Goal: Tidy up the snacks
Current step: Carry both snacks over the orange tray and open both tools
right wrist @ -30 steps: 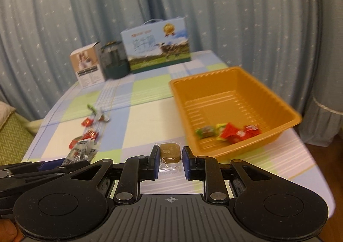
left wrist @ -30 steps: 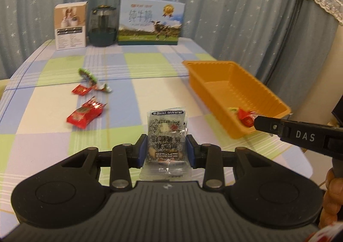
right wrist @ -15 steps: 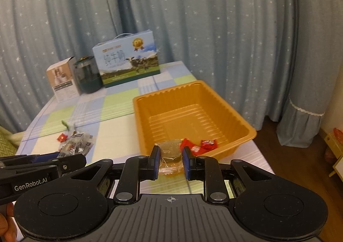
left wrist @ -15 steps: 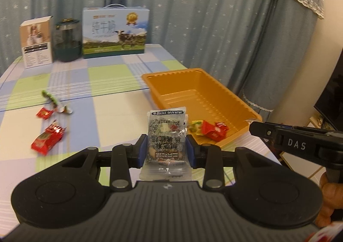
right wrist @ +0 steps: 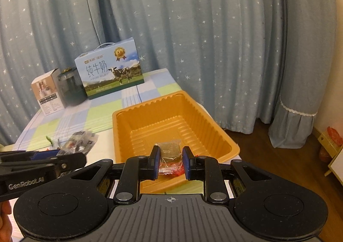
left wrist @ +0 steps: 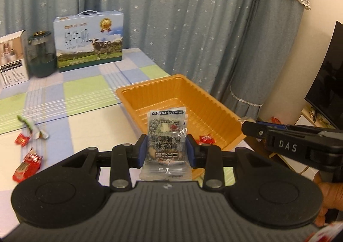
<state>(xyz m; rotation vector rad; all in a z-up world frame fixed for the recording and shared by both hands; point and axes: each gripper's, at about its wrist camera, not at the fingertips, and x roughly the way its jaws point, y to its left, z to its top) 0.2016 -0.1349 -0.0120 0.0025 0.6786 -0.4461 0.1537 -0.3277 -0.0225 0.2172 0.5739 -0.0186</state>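
My left gripper [left wrist: 166,150] is shut on a clear packet of mixed nuts [left wrist: 166,134], held above the near left rim of the orange tray [left wrist: 216,111]. My right gripper [right wrist: 170,159] is shut on a small brown snack in clear wrap [right wrist: 169,149], held over the near end of the tray [right wrist: 214,132]. A red candy [left wrist: 206,139] lies in the tray's near end. Loose red and green candies [left wrist: 27,160] lie on the checked tablecloth at the left. The left gripper with its packet [right wrist: 79,141] shows at the left of the right wrist view.
A milk carton box [left wrist: 89,40], a dark jar [left wrist: 40,55] and a small white box [left wrist: 11,59] stand at the table's far edge before blue curtains. The table's right edge runs just beyond the tray. A dark screen [left wrist: 328,96] stands at the right.
Both grippers have moved right and forward toward the tray, each still holding its snack. The right gripper now hangs over the tray's near end.
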